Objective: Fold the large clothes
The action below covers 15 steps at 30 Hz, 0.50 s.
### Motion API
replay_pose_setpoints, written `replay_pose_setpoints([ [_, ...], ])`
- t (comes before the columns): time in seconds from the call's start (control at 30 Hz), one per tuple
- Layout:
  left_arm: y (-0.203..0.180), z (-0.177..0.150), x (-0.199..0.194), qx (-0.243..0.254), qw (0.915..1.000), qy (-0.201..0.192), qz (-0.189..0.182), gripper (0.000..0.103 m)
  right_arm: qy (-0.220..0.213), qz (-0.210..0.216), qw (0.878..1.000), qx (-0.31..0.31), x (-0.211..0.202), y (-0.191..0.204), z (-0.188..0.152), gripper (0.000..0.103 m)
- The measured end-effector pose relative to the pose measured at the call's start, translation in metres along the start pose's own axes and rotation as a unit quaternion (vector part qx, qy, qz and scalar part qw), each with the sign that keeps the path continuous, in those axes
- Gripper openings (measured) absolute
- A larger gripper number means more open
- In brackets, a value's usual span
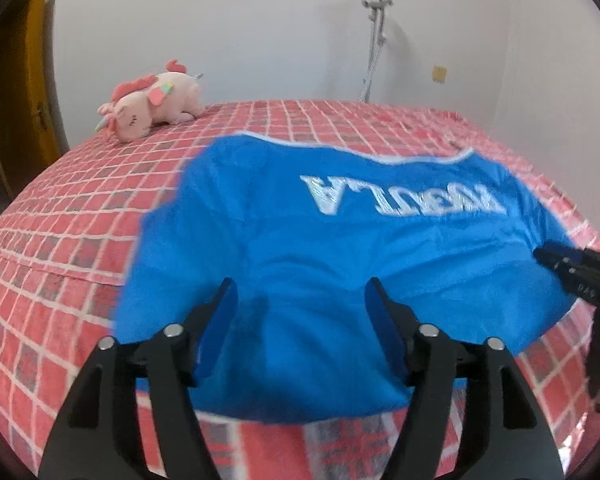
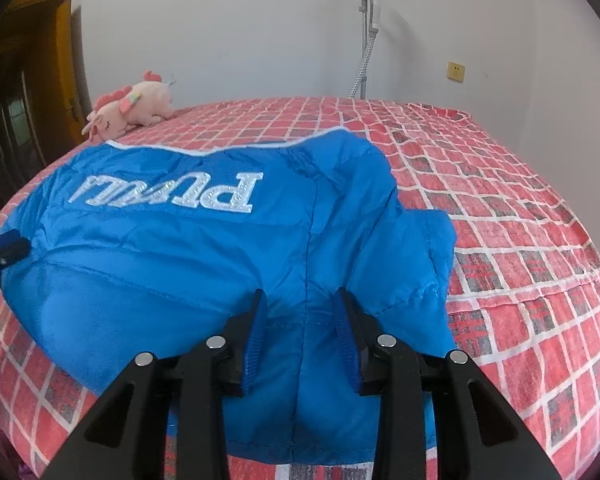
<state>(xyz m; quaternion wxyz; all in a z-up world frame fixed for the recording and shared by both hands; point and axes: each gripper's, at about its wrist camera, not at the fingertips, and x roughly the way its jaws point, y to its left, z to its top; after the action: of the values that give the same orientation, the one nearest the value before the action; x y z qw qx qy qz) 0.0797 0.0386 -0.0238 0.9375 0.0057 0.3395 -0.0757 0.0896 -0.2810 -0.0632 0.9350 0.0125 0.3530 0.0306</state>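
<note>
A blue padded jacket (image 1: pixel 340 240) (image 2: pixel 180 264) lies on the bed with white lettering upside down to me and a white-trimmed hem at the far side. My left gripper (image 1: pixel 302 284) hangs open over the jacket's near left part, fingers wide apart and nothing pinched. My right gripper (image 2: pixel 301 294) stands open more narrowly over the near right part; a puffy fold with a seam lies between its fingers. Each gripper shows at the edge of the other's view: the right gripper (image 1: pixel 548 254), the left gripper (image 2: pixel 8 246). A folded sleeve bulges on the jacket's right side.
The bed (image 1: pixel 60 240) (image 2: pixel 520 240) has a red checked cover. A pink plush toy (image 1: pixel 152 100) (image 2: pixel 128 110) lies at its far left corner. A garment steamer pole (image 1: pixel 376 40) (image 2: pixel 366 32) stands against the white wall behind. A wooden door (image 1: pixel 20 100) is at the left.
</note>
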Motion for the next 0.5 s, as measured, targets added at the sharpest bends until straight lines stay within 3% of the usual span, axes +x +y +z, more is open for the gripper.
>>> replay_pose_setpoints([
  [0.13,0.042,0.009,-0.012,-0.041,0.9981,-0.01,0.046,0.08,-0.007,0.008,1.0,0.002,-0.007,0.0,0.0,0.042],
  [0.2,0.066,0.01,-0.007,-0.068,0.9964,0.006,0.051,0.081,-0.006,0.008,1.0,0.0,-0.007,0.001,0.001,0.043],
  [0.33,0.095,0.007,0.02,-0.106,0.992,0.063,-0.024,0.084,-0.003,0.012,1.0,0.001,-0.004,0.0,0.002,0.043],
  [0.5,0.109,-0.003,0.05,-0.158,0.9764,0.102,-0.106,0.089,0.001,0.009,1.0,-0.002,-0.002,0.001,0.002,0.044],
])
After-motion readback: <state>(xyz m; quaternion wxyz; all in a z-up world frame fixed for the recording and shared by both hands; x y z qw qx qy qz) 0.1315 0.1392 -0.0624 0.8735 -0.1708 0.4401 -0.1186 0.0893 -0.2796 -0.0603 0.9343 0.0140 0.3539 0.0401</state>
